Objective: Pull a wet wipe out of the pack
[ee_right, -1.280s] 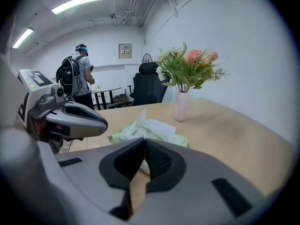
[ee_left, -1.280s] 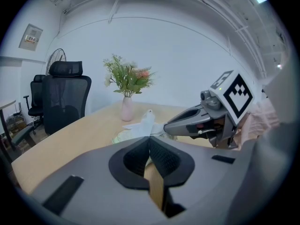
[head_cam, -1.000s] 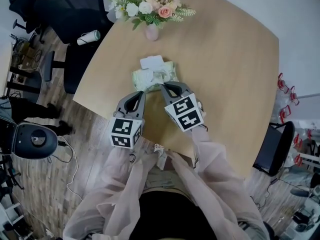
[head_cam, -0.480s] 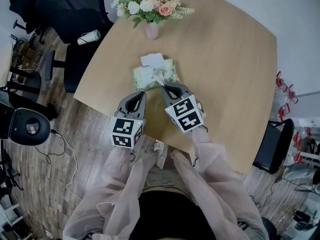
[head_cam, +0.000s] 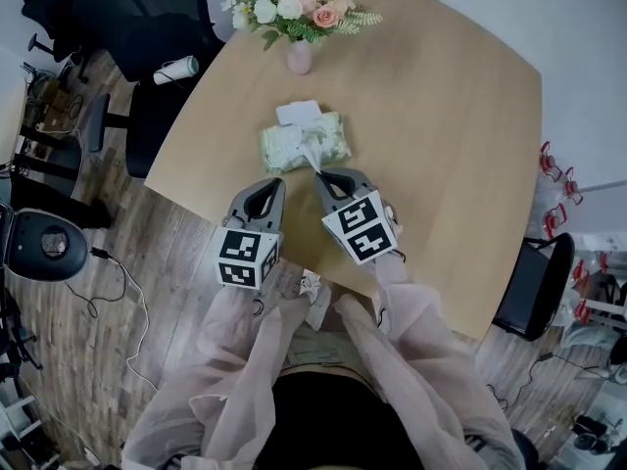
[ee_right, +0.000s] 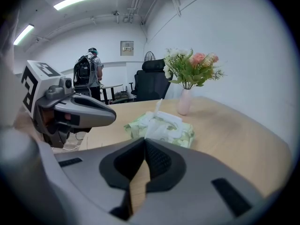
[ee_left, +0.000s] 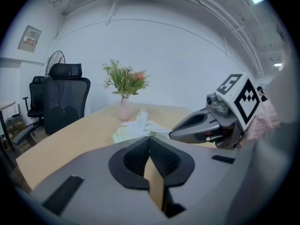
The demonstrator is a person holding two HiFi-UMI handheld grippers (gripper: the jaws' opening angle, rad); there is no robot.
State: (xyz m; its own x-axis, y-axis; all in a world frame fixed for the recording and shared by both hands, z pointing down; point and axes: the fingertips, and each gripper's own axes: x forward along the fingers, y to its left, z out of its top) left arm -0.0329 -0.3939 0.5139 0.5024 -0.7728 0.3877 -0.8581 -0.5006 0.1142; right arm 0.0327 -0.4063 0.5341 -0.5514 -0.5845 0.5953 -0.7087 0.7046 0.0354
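Note:
A green wet wipe pack [head_cam: 304, 143] lies on the round wooden table [head_cam: 441, 116], its white lid [head_cam: 297, 114] flipped open at the far side. A white wet wipe [head_cam: 312, 155] stretches from the pack's opening back to my right gripper [head_cam: 319, 174], which is shut on its end. The right gripper view shows the wipe [ee_right: 151, 121] rising from the pack [ee_right: 164, 128] to the closed jaw tips [ee_right: 145, 138]. My left gripper [head_cam: 279, 184] hovers beside it, left of the pack's near edge, shut and holding nothing [ee_left: 150, 137].
A pink vase of flowers [head_cam: 299, 55] stands on the table beyond the pack. A black office chair [head_cam: 147, 37] with a white roll [head_cam: 176, 70] is at the far left, another chair [head_cam: 534, 287] at the right. A person [ee_right: 86, 74] stands far back.
My right gripper has drawn back a little toward me, and the wipe now stretches longer out of the pack. The left gripper has stayed put.

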